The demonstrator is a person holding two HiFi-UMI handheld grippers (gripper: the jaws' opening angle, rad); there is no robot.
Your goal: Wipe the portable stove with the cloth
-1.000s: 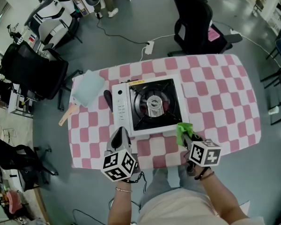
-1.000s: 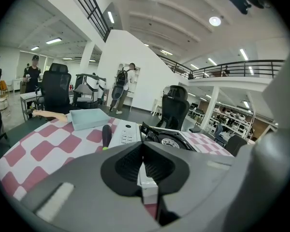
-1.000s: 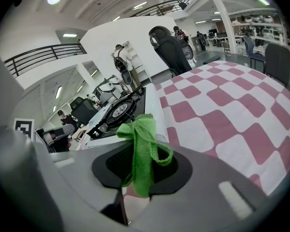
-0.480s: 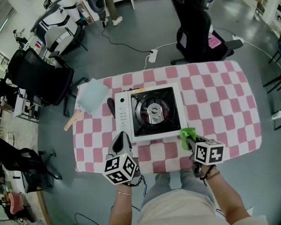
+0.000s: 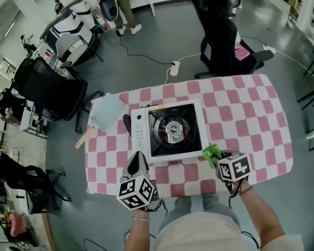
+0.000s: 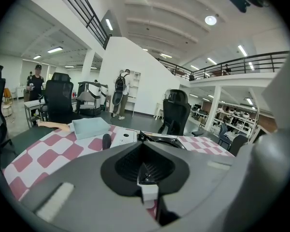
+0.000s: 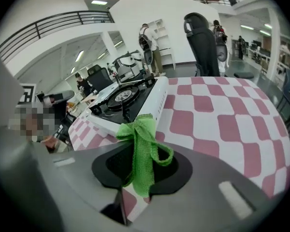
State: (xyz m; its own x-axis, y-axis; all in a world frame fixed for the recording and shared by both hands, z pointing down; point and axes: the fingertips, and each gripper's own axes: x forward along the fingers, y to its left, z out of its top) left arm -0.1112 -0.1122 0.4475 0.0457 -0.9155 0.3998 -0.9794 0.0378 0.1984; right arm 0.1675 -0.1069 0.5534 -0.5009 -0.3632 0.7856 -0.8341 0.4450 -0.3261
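Cloth (image 5: 211, 152), clenched in the right tongs (image 7: 142, 153), still waits at the lower-right corner of the portable stove (image 5: 140, 135); left tongs (image 6: 144, 170) closed, empty; wiping judged unstarted.

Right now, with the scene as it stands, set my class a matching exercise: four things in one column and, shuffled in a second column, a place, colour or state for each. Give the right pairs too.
Column one
1. green cloth
2. portable stove
3. light blue tray
4. left gripper

Column two
A. white body, black top
B. jaws together, holding nothing
C. clamped in the right gripper
D. near the far left corner of the table

Pairs: 1-C, 2-A, 3-D, 4-B
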